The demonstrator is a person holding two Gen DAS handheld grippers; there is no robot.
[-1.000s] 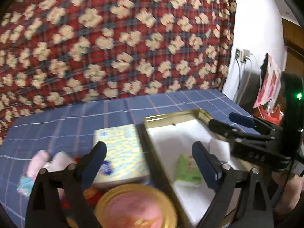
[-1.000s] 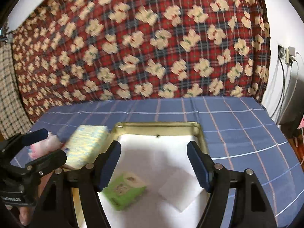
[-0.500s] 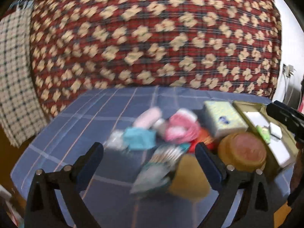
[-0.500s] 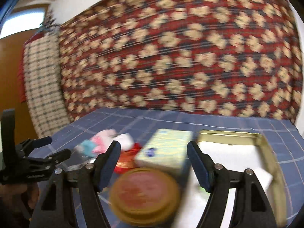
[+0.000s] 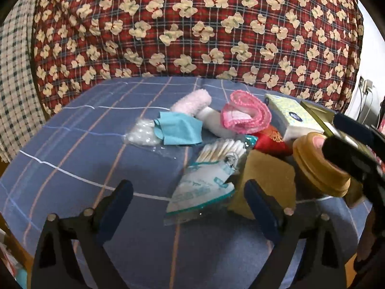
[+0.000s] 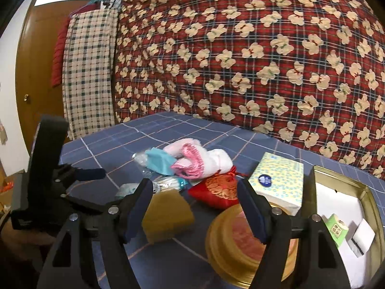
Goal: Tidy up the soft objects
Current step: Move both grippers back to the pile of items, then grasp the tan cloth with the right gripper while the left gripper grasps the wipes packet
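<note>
- Left gripper (image 5: pixel 189 207): jaws apart, nothing between the pads; it hovers over the blue cloth (image 5: pixel 72 159), nearest of all to the swab bag (image 5: pixel 209 178).
- Right gripper (image 6: pixel 195 207): jaws apart and empty, above the sponge (image 6: pixel 166 216) and the round tin (image 6: pixel 243 243).
- Swab bag: just ahead of the left gripper, slightly right of its centre line; its long axis runs away from that gripper, stick tips at the far end. The left hand looks the nearer.
- Sponge: touching the swab bag on its right.
- Red pouch (image 5: pixel 270 141): just beyond the swab bag.
- Teal cloth (image 5: pixel 178 131), pink roll (image 5: pixel 245 115), white towel (image 5: pixel 192 101): a heap beyond the swab bag, farther left.
- Tissue box (image 6: pixel 279 180) and tray (image 6: pixel 370 192): right of the swab bag; the tray already holds a green pack (image 6: pixel 336 228).
</note>
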